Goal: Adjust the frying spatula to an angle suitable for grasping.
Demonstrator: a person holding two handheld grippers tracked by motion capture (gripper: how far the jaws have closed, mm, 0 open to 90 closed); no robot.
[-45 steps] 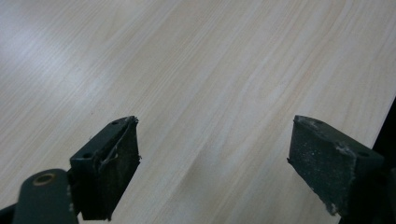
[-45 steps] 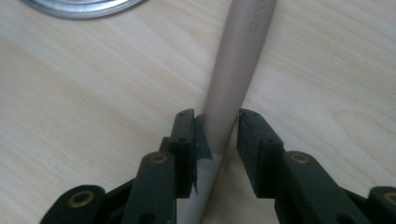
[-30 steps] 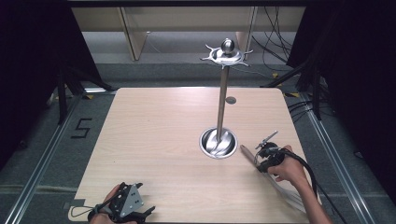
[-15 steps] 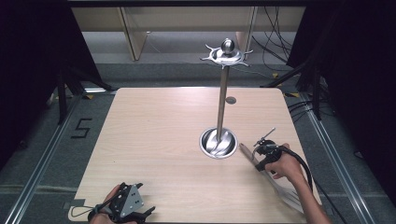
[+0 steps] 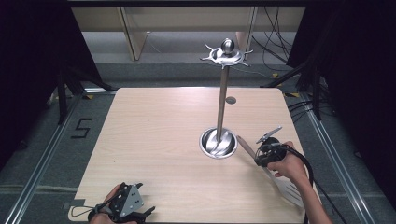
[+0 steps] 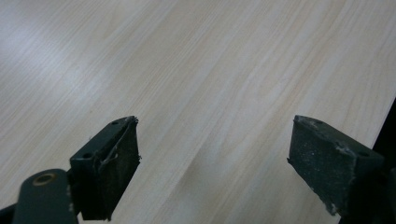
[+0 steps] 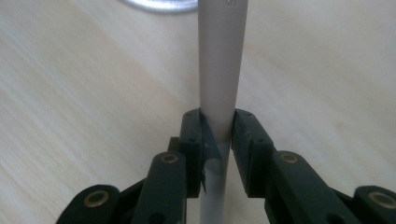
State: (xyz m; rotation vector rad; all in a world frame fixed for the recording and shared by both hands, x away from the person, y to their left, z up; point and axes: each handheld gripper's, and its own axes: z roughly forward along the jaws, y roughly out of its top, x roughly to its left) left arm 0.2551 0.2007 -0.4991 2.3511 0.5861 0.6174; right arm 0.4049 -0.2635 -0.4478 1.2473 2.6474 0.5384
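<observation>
Spatula (image 5: 275,173) lies flat on the worktop (image 5: 159,140) just right of the steel utensil stand (image 5: 219,116), its pale handle angled toward the stand's round base (image 5: 218,143) and its slotted blade pointing back toward the person's side. The right tongs (image 5: 261,156) have just closed on the handle; in the right gripper view the two black pads (image 7: 192,135) press the handle (image 7: 219,70) from either side, with the rim of the stand's base showing just beyond. The left tongs (image 5: 128,210) rest well away from the stand at the near left edge of the worktop, jaws wide apart over bare wood (image 6: 201,70) with nothing between them. By the look of it, the grasp is made but the lift is not yet begun: the spatula is flat on the wood. The hooked ring (image 5: 227,55) at the top of the stand hangs empty, so raising the utensil and hanging it there appears to be the work that remains.
</observation>
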